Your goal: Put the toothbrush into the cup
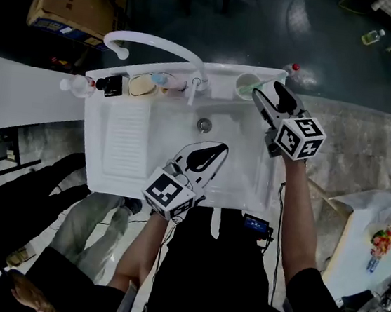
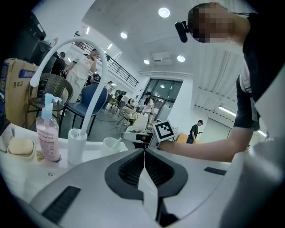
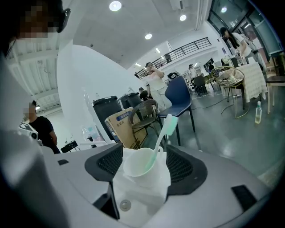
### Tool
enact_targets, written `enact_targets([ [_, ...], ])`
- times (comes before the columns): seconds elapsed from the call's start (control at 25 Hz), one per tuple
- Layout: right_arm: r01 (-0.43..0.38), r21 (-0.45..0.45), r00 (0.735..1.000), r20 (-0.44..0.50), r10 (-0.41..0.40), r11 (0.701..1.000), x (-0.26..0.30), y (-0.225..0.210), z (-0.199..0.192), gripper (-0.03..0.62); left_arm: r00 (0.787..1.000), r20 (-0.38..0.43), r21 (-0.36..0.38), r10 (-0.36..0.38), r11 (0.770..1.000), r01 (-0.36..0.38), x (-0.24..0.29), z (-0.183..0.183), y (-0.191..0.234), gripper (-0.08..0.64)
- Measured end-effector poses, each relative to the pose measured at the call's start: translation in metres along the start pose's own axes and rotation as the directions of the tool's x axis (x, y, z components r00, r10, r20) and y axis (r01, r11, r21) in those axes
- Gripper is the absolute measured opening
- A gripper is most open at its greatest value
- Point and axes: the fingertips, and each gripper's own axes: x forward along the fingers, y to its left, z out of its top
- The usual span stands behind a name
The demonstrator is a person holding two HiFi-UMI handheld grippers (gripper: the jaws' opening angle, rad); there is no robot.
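At the back right corner of the sink (image 1: 92, 147) the toothbrush (image 3: 161, 140) stands leaning, head up, in the cup (image 3: 139, 165), directly ahead of the right gripper (image 1: 267, 88), its jaws wide apart, gripping nothing; the left gripper (image 1: 210, 152), closed and empty, is farther off.

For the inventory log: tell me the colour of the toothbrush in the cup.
Pale mint green. The toothbrush shows best in the right gripper view.
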Motion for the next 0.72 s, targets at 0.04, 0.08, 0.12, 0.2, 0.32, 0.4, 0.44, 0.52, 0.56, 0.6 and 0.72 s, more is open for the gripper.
enact_targets([
  [0.04,0.0,-0.007,1.0,0.001,0.001,1.0,-0.003,0.003,0.0,0.299,1.0,0.002,0.003,0.0,1.0,0.0,-0.002,-0.001,-0.002,0.012],
  [0.08,-0.002,-0.013,1.0,0.004,0.002,1.0,-0.007,0.006,0.001,0.299,1.0,0.001,0.007,0.0,1.0,0.0,-0.003,-0.001,-0.005,0.012],
  [0.12,-0.005,-0.019,1.0,0.007,0.005,1.0,-0.011,0.009,0.002,0.299,1.0,-0.002,0.008,-0.001,1.0,0.001,-0.005,-0.002,-0.008,0.012],
  [0.2,-0.01,-0.028,1.0,0.013,0.01,1.0,-0.019,0.017,0.003,0.299,1.0,-0.009,0.003,0.002,1.0,-0.002,-0.01,-0.002,-0.013,0.012],
  [0.32,-0.027,-0.054,1.0,0.012,0.027,0.998,-0.031,0.031,0.004,0.299,1.0,-0.005,0.001,0.014,1.0,-0.014,-0.017,-0.002,-0.019,0.012],
  [0.4,-0.041,-0.077,0.999,0.015,0.042,0.996,-0.042,0.044,0.006,0.299,1.0,0.003,0.007,0.022,1.0,-0.022,-0.021,-0.002,-0.024,0.012],
  [0.44,-0.048,-0.085,0.999,0.019,0.05,0.995,-0.049,0.051,0.007,0.299,1.0,0.009,0.008,0.026,1.0,-0.026,-0.024,-0.001,-0.027,0.012],
  [0.52,-0.064,-0.097,0.997,0.029,0.067,0.993,-0.062,0.066,0.008,0.299,0.999,0.022,0.006,0.035,0.999,-0.035,-0.03,0.001,-0.033,0.012],
  [0.56,-0.072,-0.105,0.997,0.031,0.076,0.992,-0.068,0.074,0.007,0.299,0.999,0.028,0.005,0.039,0.999,-0.039,-0.032,0.002,-0.035,0.012],
  [0.6,-0.08,-0.115,0.996,0.032,0.084,0.99,-0.074,0.082,0.007,0.299,0.998,0.034,0.005,0.043,0.999,-0.043,-0.035,0.002,-0.037,0.012],
  [0.72,-0.097,-0.156,0.994,0.034,0.103,0.983,-0.093,0.104,0.009,0.299,0.998,0.044,0.018,0.049,0.999,-0.05,-0.041,0.005,-0.045,0.012],
])
